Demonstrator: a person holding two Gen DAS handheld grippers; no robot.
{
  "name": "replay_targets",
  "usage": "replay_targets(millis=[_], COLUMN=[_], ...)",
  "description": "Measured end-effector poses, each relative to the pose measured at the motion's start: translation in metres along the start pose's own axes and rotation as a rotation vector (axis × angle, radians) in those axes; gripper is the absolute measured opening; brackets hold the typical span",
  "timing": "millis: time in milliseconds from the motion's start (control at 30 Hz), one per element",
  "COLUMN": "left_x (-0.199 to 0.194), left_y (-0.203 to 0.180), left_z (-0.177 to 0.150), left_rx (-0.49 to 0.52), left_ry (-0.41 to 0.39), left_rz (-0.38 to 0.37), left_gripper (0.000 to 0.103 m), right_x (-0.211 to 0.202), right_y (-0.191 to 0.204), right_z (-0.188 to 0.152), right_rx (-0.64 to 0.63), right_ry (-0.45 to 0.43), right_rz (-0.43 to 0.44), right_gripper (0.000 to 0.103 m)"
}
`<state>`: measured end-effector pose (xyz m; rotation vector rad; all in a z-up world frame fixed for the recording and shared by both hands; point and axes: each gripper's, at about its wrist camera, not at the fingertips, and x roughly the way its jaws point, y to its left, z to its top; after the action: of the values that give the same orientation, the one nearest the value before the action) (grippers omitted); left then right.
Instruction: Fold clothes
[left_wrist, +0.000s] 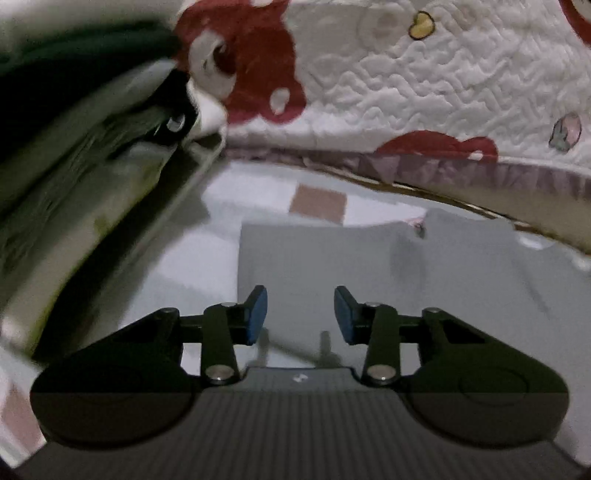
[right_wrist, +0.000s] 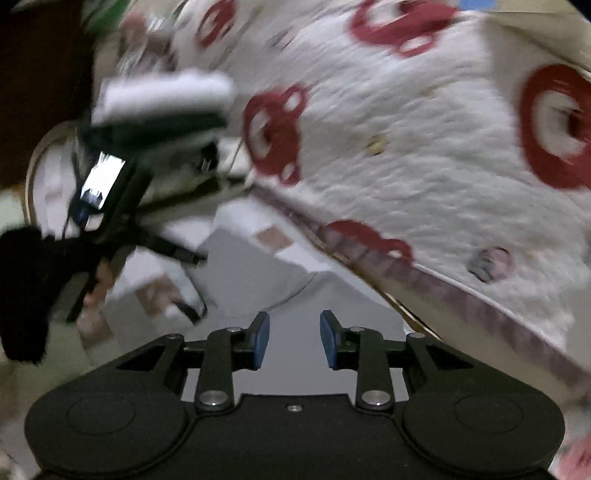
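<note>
Tool status, left side: the left tool (left_wrist: 300, 314) has its blue pads (left_wrist: 256, 314) set apart with nothing between them, and it hovers over the near part of a grey garment (left_wrist: 406, 273). Tool status, right side: the right tool (right_wrist: 294, 339) likewise has its blue pads (right_wrist: 261, 339) spread apart and empty, positioned above the same grey garment (right_wrist: 243, 273), which appears pale in this blurred view. The garment lies flat on a light checked surface (left_wrist: 258, 195) with pink squares (left_wrist: 317, 204); whether this surface is a floor mat or a sheet cannot be determined. In the left wrist view the garment's left edge runs straight and its far edge is uneven, with a small dark mark near that far edge. Beyond the garment a white quilted cover (left_wrist: 443, 85) with red cartoon figures hangs down, ending in a purplish pleated trim (left_wrist: 480, 173) just past the garment's far edge. The same cover (right_wrist: 424, 158) fills the upper right of the right wrist view. To the left of that view the left tool (right_wrist: 184, 280) shows as a dark, motion-blurred unit carrying a bright screen (right_wrist: 103, 181), held by a black-sleeved arm (right_wrist: 26, 291). A pale slanted structure (left_wrist: 92, 192) occupies the left of the left wrist view; its identity is unclear
</note>
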<state>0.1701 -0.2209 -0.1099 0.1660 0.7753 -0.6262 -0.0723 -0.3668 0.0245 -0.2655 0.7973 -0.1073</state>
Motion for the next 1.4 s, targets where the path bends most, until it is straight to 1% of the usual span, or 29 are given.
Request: replay_targets(millis=[33,100,167,233,267,333,367,400,433,467,500,533,600,633,667,733,767,800,833,867,933,1033,1167,1233,1300,1400], left_x=[0.007,0.023,0.039,0.053,0.059,0.068,0.071,0.074,0.076,0.079,0.081,0.081,0.079,0.076,0.074,0.073,0.073,0.072,0.070,0.067,0.061,0.052,0.041,0.041,0.047,0.058], left_y=[0.003,0.010,0.025,0.043,0.052,0.069,0.071,0.073,0.075,0.073,0.072,0.068,0.058,0.052,0.045,0.031,0.024,0.017,0.010,0.003,-0.010,-0.008,0.008,0.016,0.019,0.026], left_z=[-0.001,-0.002,-0.002,-0.007,-0.010,-0.010,-0.008,-0.005,-0.003,-0.002,-0.001,0.000,-0.002,-0.005,-0.006,-0.007,-0.007,-0.008,-0.009,-0.010,-0.013,-0.010,0.004,0.006,0.003,-0.001], left_rx=[0.001,0.002,-0.040,-0.082,-0.107,-0.175,-0.197,-0.220,-0.242,-0.259,-0.275,-0.283,-0.268,-0.234,-0.196,-0.066,-0.001,0.064,0.123,0.170,0.261,0.227,0.159,0.136,0.109,0.028], left_ry=[-0.006,-0.017,-0.002,-0.024,-0.021,-0.022,-0.017,-0.012,-0.007,-0.010,-0.012,-0.017,-0.026,-0.036,-0.040,-0.032,-0.028,-0.025,-0.047,-0.064,-0.099,-0.141,-0.207,-0.195,-0.159,-0.115], left_rz=[-0.010,-0.031,-0.046,-0.019,0.007,-0.033,-0.070,-0.107,-0.144,-0.162,-0.180,-0.181,-0.166,-0.154,-0.140,-0.114,-0.101,-0.088,-0.058,-0.026,0.036,0.046,0.051,0.035,0.024,-0.027], left_gripper=[0.041,0.042,0.043,0.043,0.043,0.045,0.050,0.052,0.056,0.061,0.063,0.064,0.065,0.065,0.063,0.063,0.060,0.053,0.025,0.005,0.005,0.005,0.004,0.004,0.004,0.003], right_x=[0.015,0.032,0.042,0.048,0.051,0.059,0.064,0.070,0.077,0.083,0.089,0.095,0.105,0.109,0.112,0.113,0.116,0.120,0.124,0.128,0.136,0.149,0.165,0.173,0.183,0.198], right_y=[0.003,0.001,-0.006,-0.014,-0.019,-0.028,-0.034,-0.039,-0.043,-0.048,-0.053,-0.058,-0.066,-0.070,-0.073,-0.076,-0.077,-0.078,-0.079,-0.080,-0.082,-0.086,-0.090,-0.092,-0.089,-0.085], right_z=[0.003,0.006,0.004,-0.003,-0.007,-0.014,-0.018,-0.022,-0.026,-0.030,-0.034,-0.038,-0.049,-0.057,-0.064,-0.080,-0.081,-0.079,-0.077,-0.075,-0.072,-0.066,-0.059,-0.055,-0.052,-0.047], right_rx=[-0.038,-0.068,-0.071,-0.084,-0.092,-0.099,-0.096,-0.092,-0.089,-0.086,-0.083,-0.068,-0.017,0.021,0.059,0.124,0.142,0.154,0.166,0.178,0.202,0.238,0.287,0.311,0.307,0.296], right_ry=[0.027,0.069,0.104,0.132,0.147,0.173,0.185,0.200,0.216,0.232,0.248,0.265,0.295,0.305,0.316,0.322,0.315,0.303,0.292,0.281,0.259,0.225,0.180,0.158,0.165,0.181], right_rz=[0.003,0.010,0.031,0.035,0.035,0.036,0.036,0.039,0.043,0.047,0.051,0.060,0.079,0.089,0.098,0.118,0.121,0.120,0.119,0.118,0.117,0.115,0.111,0.110,0.109,0.107], right_gripper=[0.034,0.034,0.034,0.035,0.035,0.038,0.040,0.042,0.042,0.042,0.042,0.042,0.042,0.042,0.042,0.042,0.042,0.042,0.042,0.042,0.043,0.043,0.043,0.044,0.044,0.044])
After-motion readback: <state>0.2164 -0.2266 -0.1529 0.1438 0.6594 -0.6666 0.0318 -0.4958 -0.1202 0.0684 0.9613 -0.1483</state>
